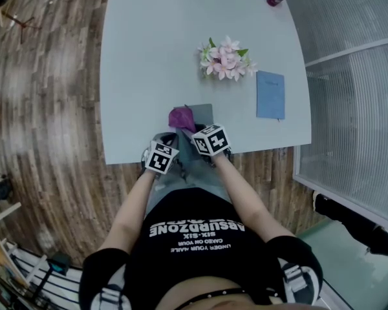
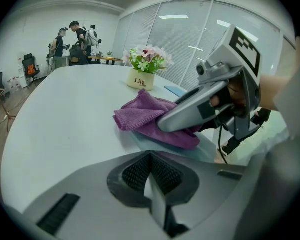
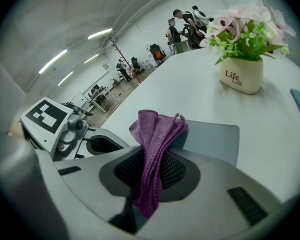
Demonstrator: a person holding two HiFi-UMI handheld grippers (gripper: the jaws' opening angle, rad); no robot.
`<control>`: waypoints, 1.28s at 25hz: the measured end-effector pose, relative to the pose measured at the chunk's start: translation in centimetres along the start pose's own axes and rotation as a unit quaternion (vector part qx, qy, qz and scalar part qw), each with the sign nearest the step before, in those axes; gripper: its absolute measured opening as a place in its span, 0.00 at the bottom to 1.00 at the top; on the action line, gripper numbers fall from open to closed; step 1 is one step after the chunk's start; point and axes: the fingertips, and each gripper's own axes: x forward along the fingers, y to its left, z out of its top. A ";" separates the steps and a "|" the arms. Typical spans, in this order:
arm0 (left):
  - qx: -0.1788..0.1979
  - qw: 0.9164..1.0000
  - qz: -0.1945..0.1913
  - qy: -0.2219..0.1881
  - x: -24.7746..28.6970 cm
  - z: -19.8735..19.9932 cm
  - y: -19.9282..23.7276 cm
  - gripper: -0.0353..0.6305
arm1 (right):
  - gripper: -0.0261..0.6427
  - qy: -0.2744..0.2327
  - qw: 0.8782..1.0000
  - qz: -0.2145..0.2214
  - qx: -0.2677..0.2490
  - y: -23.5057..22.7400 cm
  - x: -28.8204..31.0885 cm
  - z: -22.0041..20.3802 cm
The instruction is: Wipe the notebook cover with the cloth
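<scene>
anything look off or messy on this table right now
Nothing stands out. The purple cloth is pinched in the right claw and rests on the flat grey notebook; the white pot of pink flowers stands upright, and the thin blue booklet lies flat.

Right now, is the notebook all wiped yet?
Not yet, I think. Done: the purple cloth is pinched in the right tool. In hand: the cloth lies bunched on one part of the grey notebook. Left: wiping across the bare cover; how much is already wiped, I cannot tell. The left tool is shut and empty.
</scene>
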 end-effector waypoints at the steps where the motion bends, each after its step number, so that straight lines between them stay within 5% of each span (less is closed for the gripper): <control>1: 0.000 1.000 0.000 0.000 0.0 0.0 0.0 0.07 | 0.16 -0.001 1.000 -0.003 0.003 -0.2 -0.2 0.0; 32: 0.005 1.000 0.014 0.002 -0.2 -0.5 0.0 0.07 | 0.16 -0.036 0.989 -0.125 0.076 -8.9 -7.3 -3.1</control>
